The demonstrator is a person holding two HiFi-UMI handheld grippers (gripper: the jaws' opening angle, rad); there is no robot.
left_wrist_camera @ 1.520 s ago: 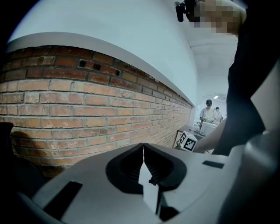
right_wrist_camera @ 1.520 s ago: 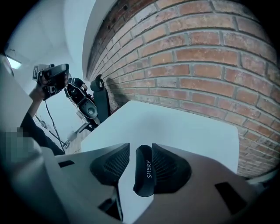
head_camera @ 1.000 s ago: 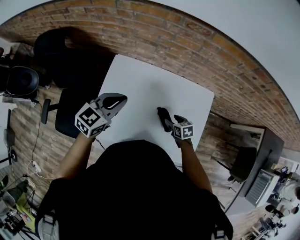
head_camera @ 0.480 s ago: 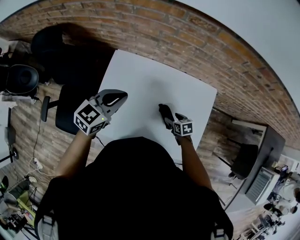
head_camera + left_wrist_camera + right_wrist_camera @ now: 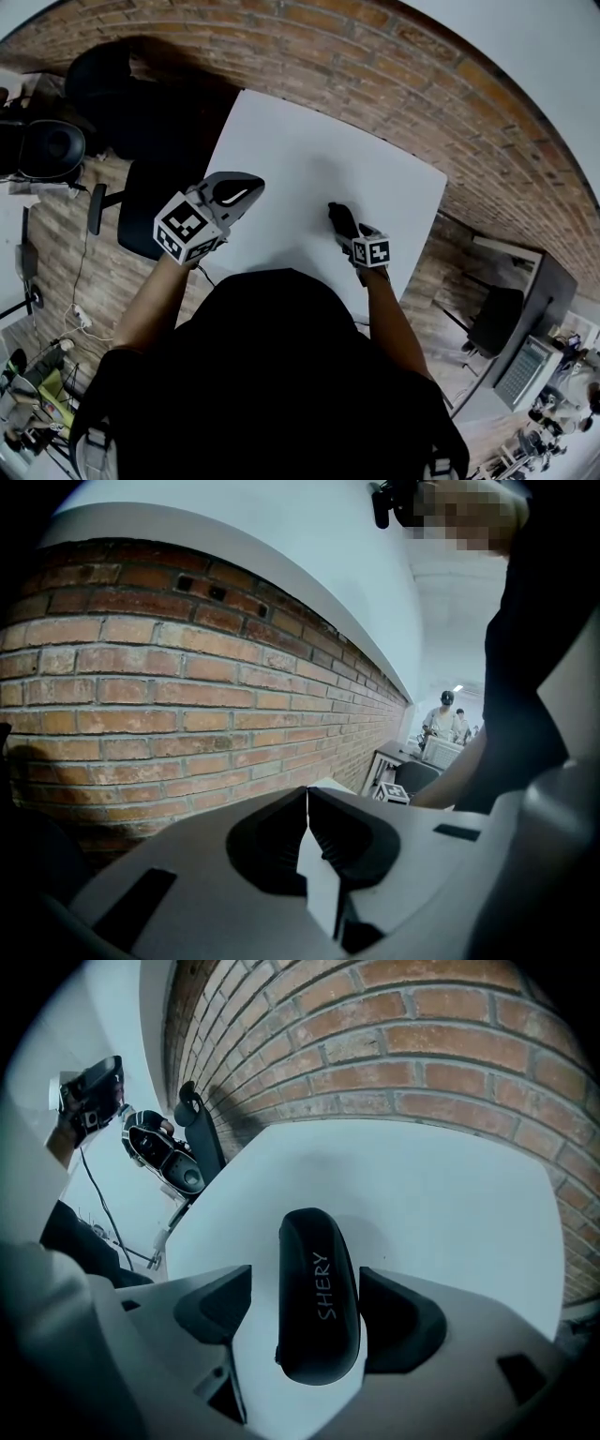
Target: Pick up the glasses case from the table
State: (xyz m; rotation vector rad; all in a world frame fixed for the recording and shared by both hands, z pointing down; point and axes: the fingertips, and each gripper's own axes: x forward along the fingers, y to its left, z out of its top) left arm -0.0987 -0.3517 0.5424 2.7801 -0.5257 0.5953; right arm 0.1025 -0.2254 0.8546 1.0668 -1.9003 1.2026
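Case (image 5: pixel 319 1297): 1, black, marked "SHERY", lying on the white table (image 5: pixel 450 1204), right of centre, long axis running near to far.
Right gripper (image 5: pixel 315 1309): jaws spread, astride the case; right jaw touching it, left jaw clear.
Left gripper (image 5: pixel 307 822): jaws pressed together, empty, held over the table's left edge, facing the brick wall (image 5: pixel 169 686).

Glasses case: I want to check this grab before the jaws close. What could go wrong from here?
The glasses case lies off-centre in the open right gripper: close against one jaw, a gap at the other. Closing may shove or twist it on the table. Its rounded shell could also slip out, and its far end juts past the jaws, so it might tip when lifted.
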